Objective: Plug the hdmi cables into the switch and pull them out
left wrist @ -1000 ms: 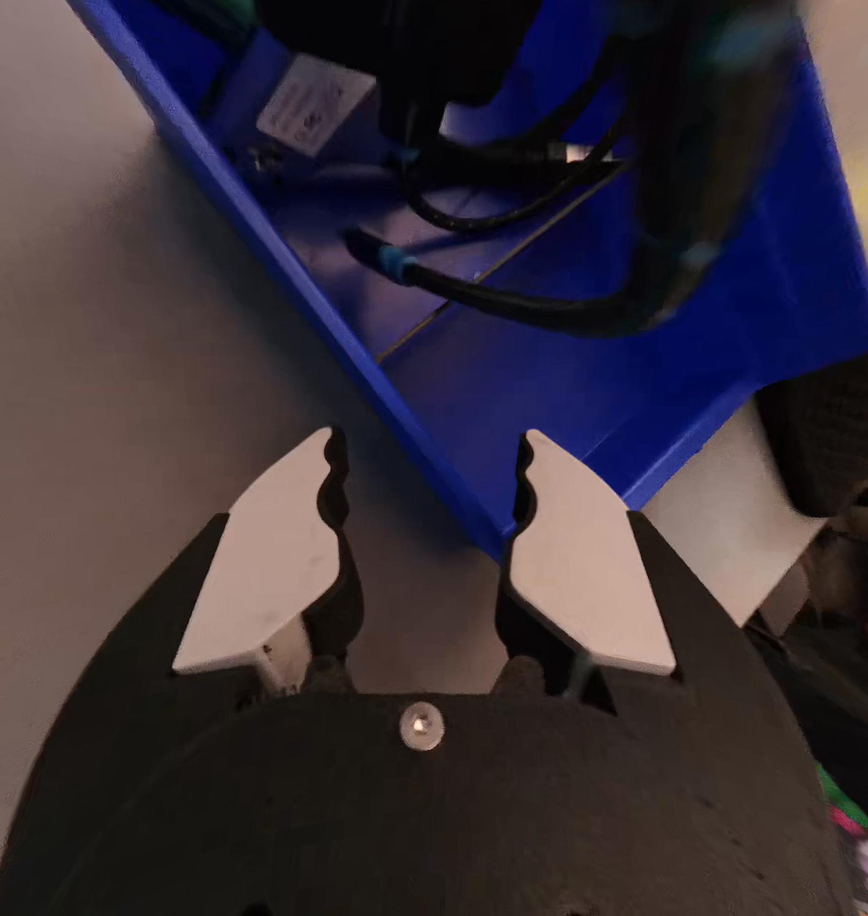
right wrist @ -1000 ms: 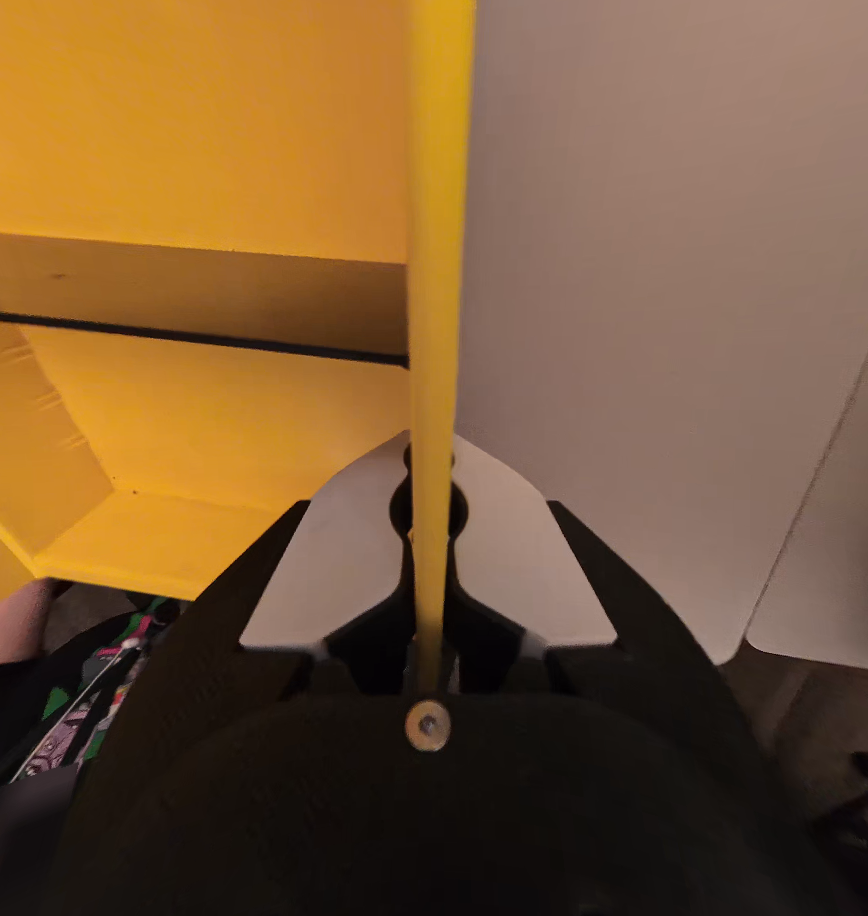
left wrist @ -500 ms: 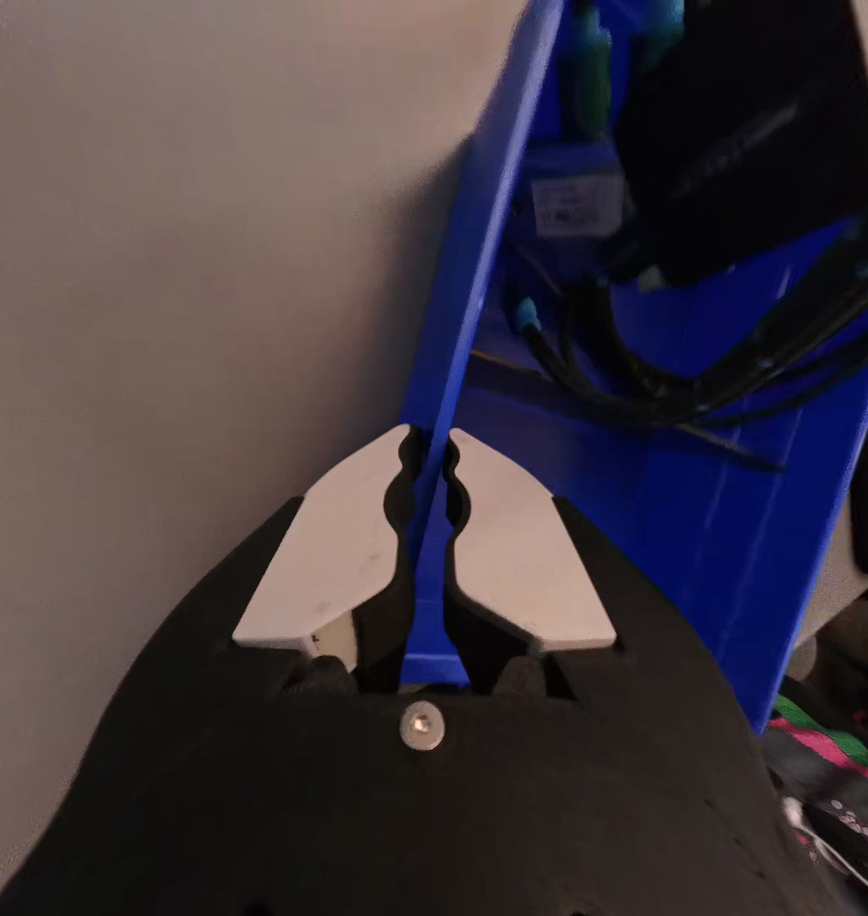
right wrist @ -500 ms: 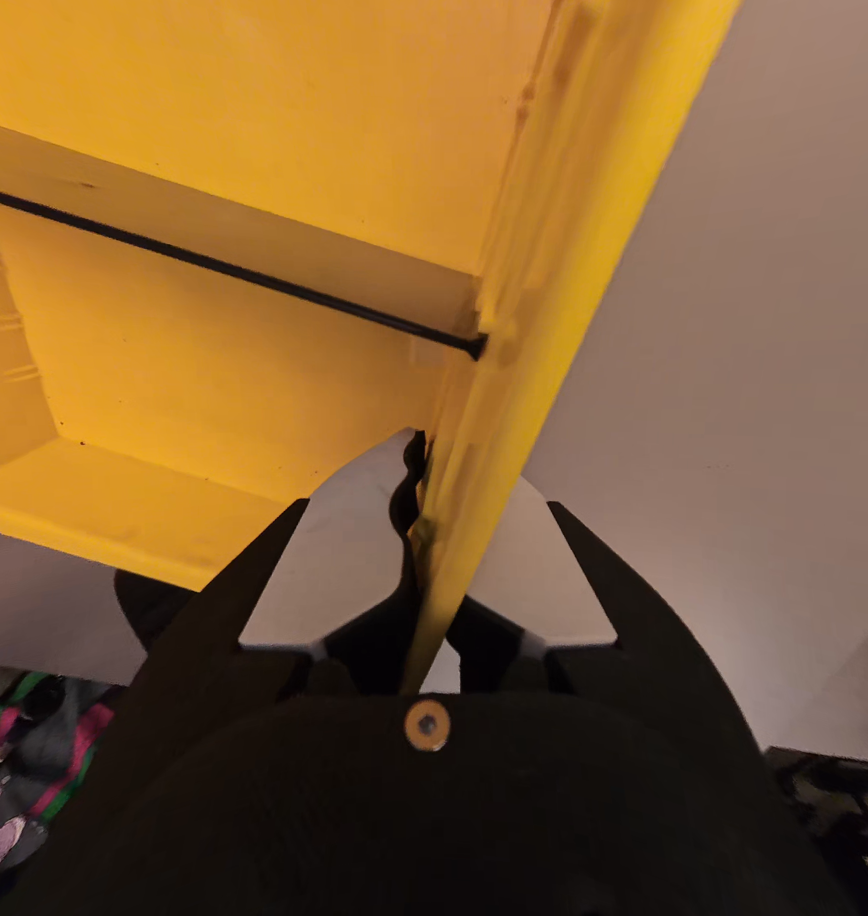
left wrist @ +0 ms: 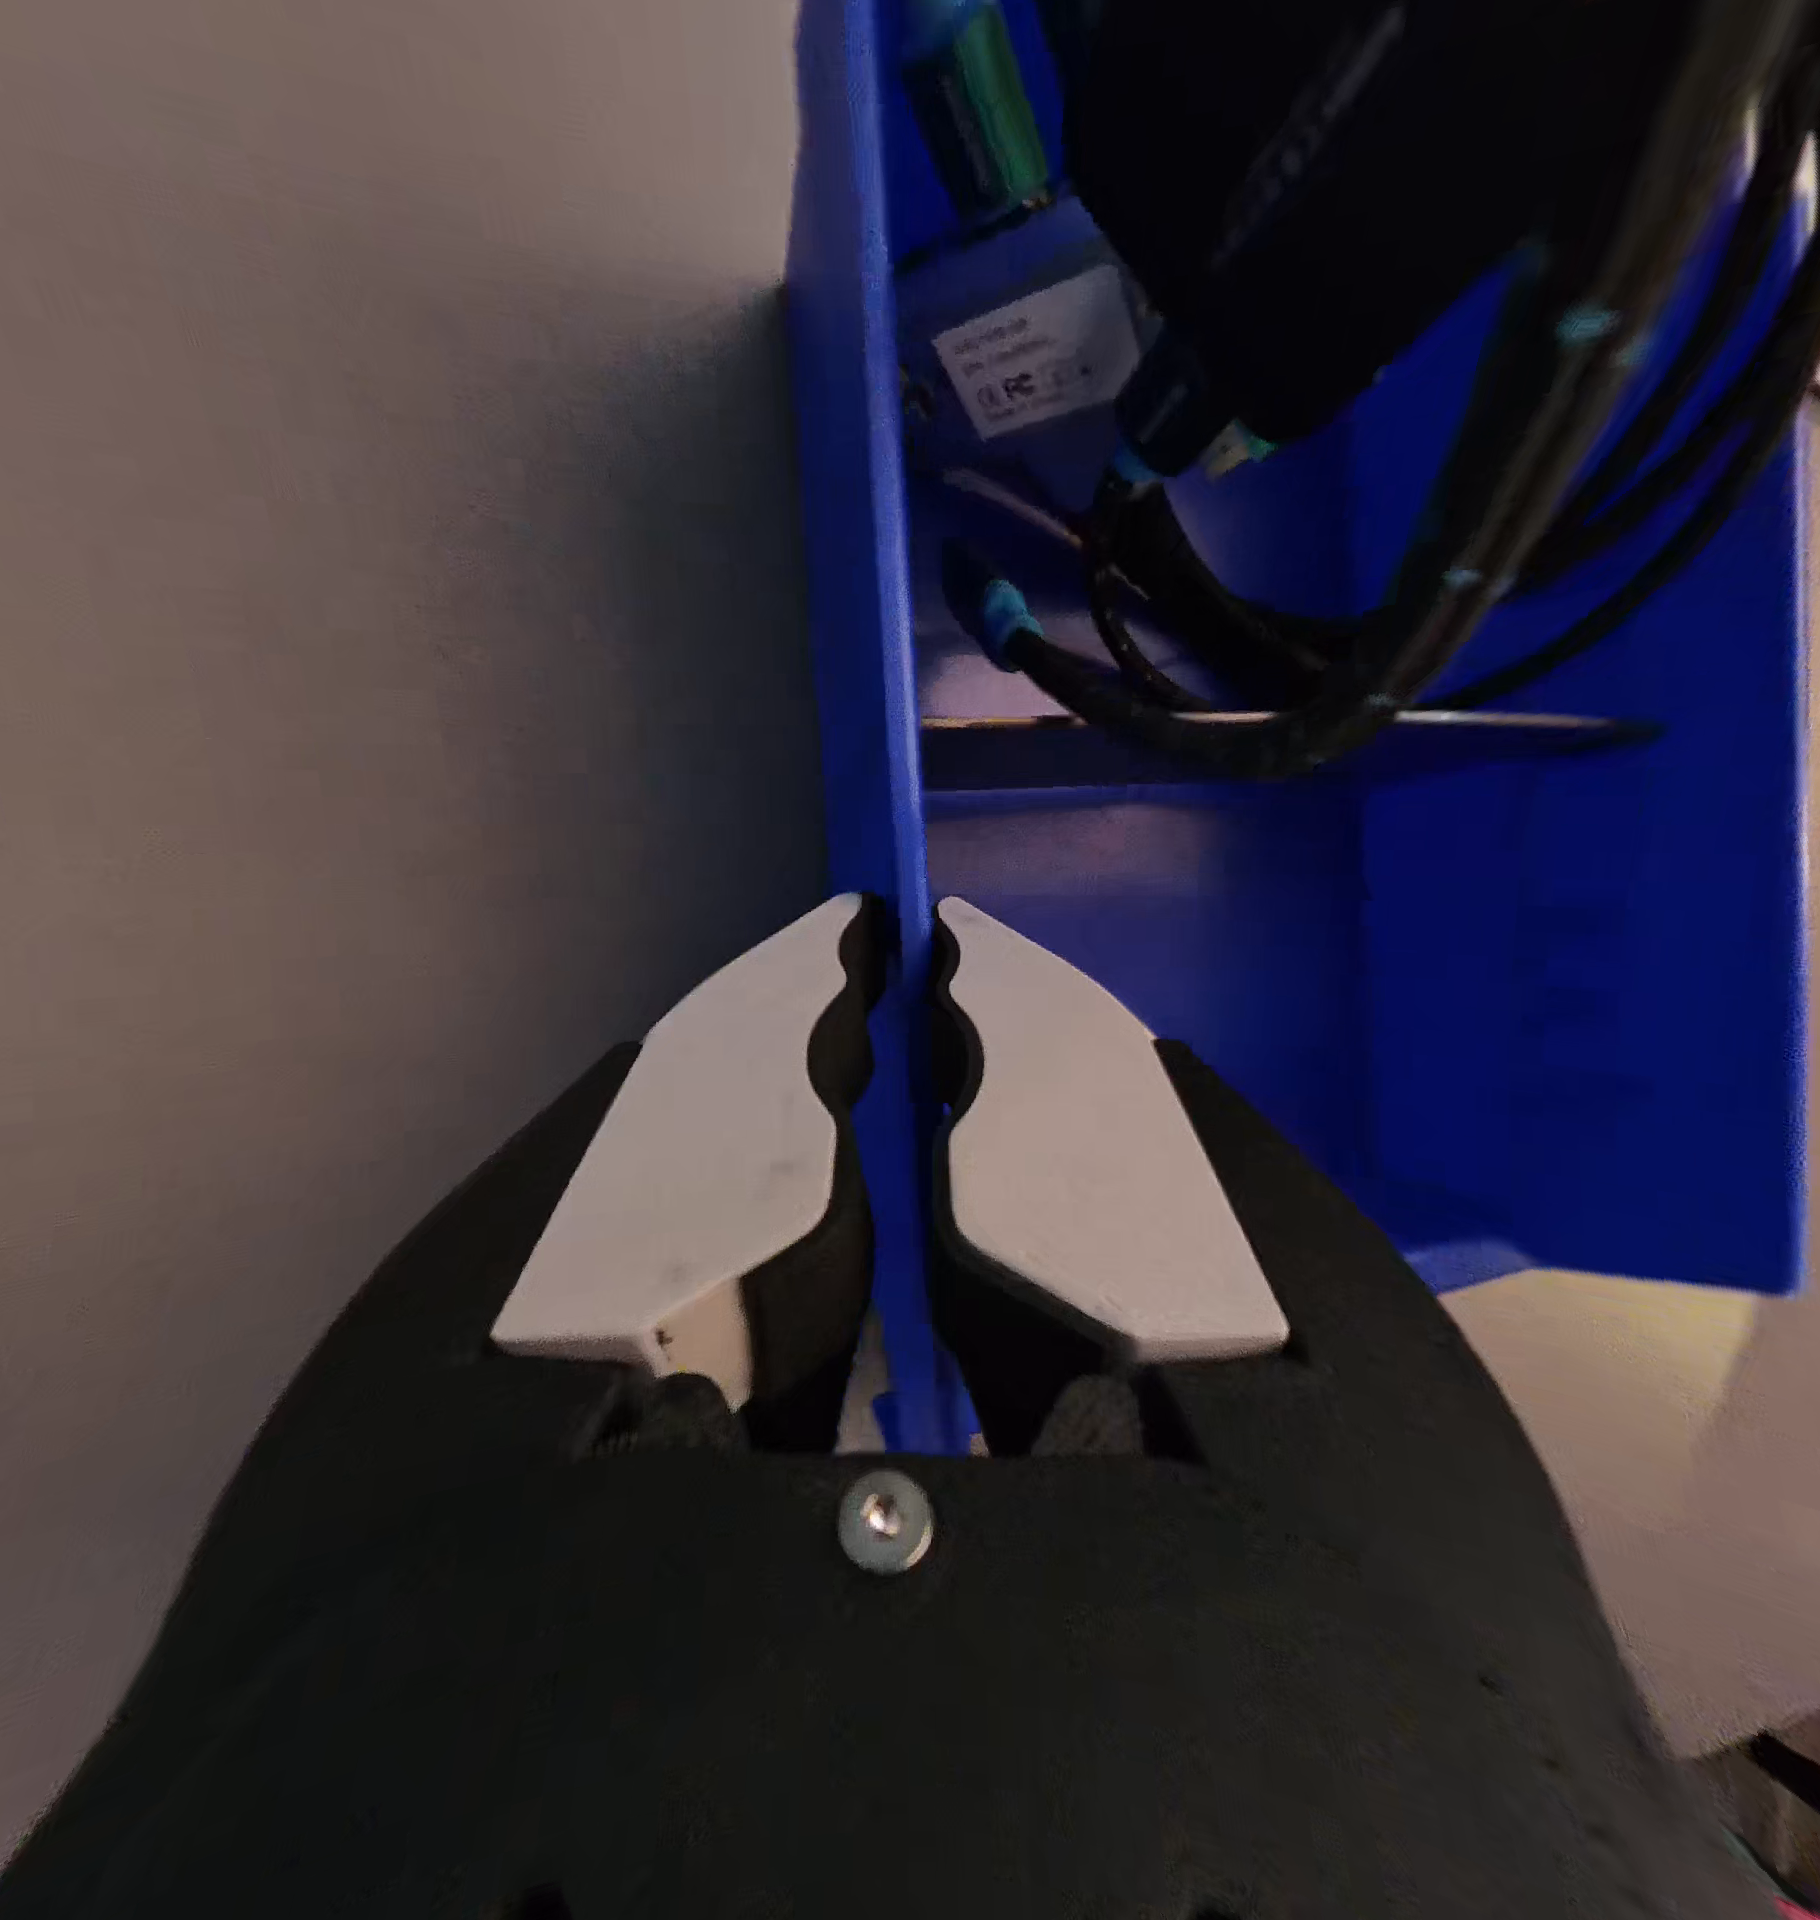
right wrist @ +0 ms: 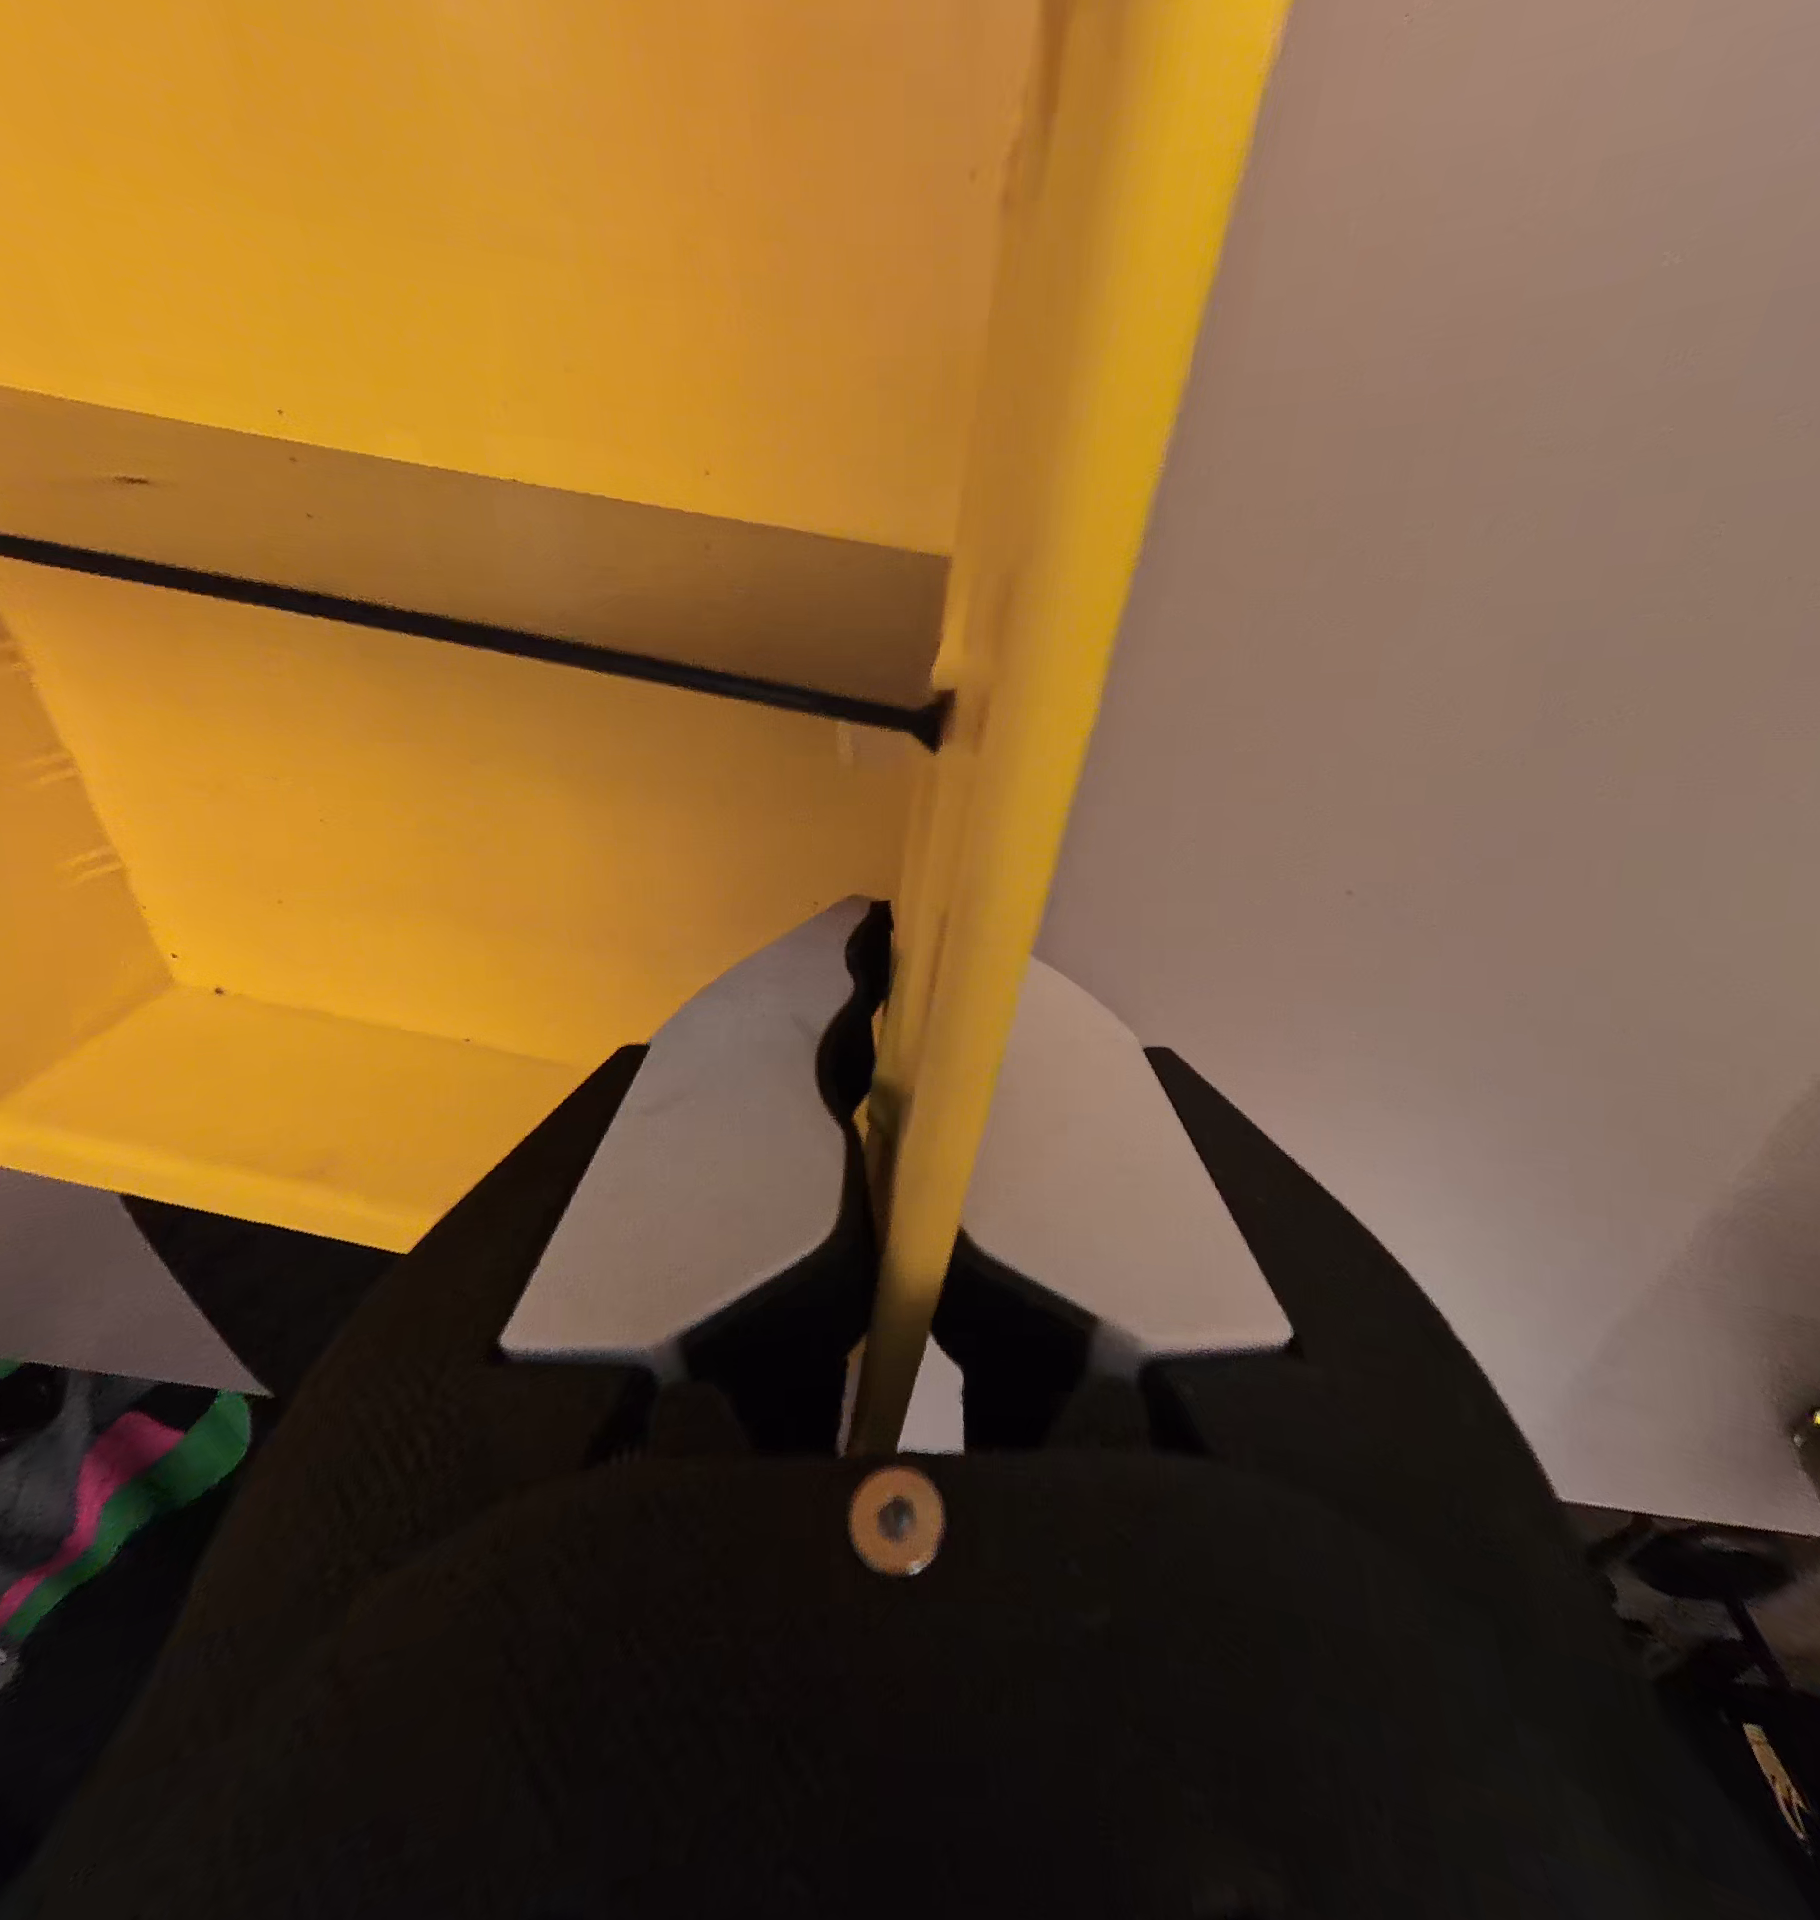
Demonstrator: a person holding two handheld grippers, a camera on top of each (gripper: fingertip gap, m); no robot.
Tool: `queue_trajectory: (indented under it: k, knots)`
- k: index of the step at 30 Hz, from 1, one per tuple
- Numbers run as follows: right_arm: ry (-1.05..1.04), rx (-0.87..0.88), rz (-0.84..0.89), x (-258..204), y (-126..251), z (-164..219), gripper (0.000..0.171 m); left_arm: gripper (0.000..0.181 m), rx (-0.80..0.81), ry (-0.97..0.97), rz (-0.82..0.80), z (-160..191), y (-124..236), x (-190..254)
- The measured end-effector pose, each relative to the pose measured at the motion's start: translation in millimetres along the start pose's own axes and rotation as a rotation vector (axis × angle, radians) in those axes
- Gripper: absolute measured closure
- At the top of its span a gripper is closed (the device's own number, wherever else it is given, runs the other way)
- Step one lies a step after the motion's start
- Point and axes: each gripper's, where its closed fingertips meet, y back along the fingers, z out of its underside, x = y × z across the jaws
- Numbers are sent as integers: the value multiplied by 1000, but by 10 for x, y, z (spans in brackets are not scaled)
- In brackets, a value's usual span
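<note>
My left gripper [left wrist: 901, 920] is shut on the side wall of a blue bin [left wrist: 864, 623]. The bin holds a black switch box [left wrist: 1228, 177], several black HDMI cables [left wrist: 1249, 675] with teal bands near the plugs, a blue device with a white label [left wrist: 1036, 348] and a green item [left wrist: 989, 104]. My right gripper [right wrist: 932, 935] is shut on the side wall of a yellow bin [right wrist: 1072, 520]. The yellow bin shows nothing inside except a thin black rod [right wrist: 470, 634] across it.
Both bins stand over a white table [left wrist: 314, 623], which also shows in the right wrist view [right wrist: 1508, 623]. The table's near edge is at the lower right [right wrist: 1716, 1527]. Coloured fabric [right wrist: 106, 1475] and dark clutter lie below the table edge. Across from one pair of fingers to the other is roughly 85 centimetres.
My left gripper went from open beside the blue bin to shut on its wall, and the bin swung upright in view. The yellow bin tilted in my right gripper's hold.
</note>
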Motion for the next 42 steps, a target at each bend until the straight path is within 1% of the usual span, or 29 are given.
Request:
queue_trajectory:
  k: [3,4,6,9,13,17,22,25,28,29,30,31,33,34,35,36,37,38,40,41,42]
  knots:
    - [36,-32,12,65,10,102,168,175,19,-9,-18,-6,51,-129]
    - [56,-41,7,67,10,122,168,175,21,-31,-19,-9,57,-150]
    - [84,-46,0,76,12,133,167,176,11,-136,-36,-12,59,-170]
    - [55,-60,7,140,20,101,168,176,-4,-231,-90,-37,61,-234]
    - [5,-53,-4,221,32,26,166,176,2,-226,-49,-26,76,-250]
    - [-34,-54,0,262,37,-6,165,176,-26,-336,-92,31,136,-322]
    - [-51,-33,-1,288,41,-4,165,176,-4,-333,-37,29,144,-333]
    - [-77,-30,1,326,47,14,165,178,20,-353,-82,-25,142,-401]
    - [-70,-23,7,322,47,21,165,178,23,-289,-81,-30,147,-414]
    - [-66,-15,6,321,49,23,166,174,18,-259,-83,-8,167,-418]
    - [-62,2,4,319,60,21,165,156,11,-233,-99,25,215,-441]
    - [-60,54,-1,311,97,-11,164,143,11,-210,-140,56,308,-488]
    - [-76,191,-25,272,260,-80,154,136,58,-169,-237,73,626,-565]
    - [-100,265,-32,251,394,-92,149,132,115,-157,-262,41,831,-532]
    - [-129,346,-11,246,568,-81,146,131,192,-157,-264,-21,1048,-426]
    - [-155,442,46,258,790,-52,144,127,286,-176,-240,-114,1262,-230]
    - [-163,576,95,205,1072,-45,143,121,396,-212,-192,-230,1466,57]
    - [-151,740,115,60,1400,-72,141,117,513,-258,-113,-351,1647,439]
    - [-61,1058,115,-456,2025,-160,138,112,721,-394,124,-514,1897,1427]
    - [42,1189,82,-846,2246,-213,129,110,783,-467,222,-523,1917,1909]
    - [155,1294,54,-1259,2389,-271,117,108,806,-526,276,-503,1839,2317]
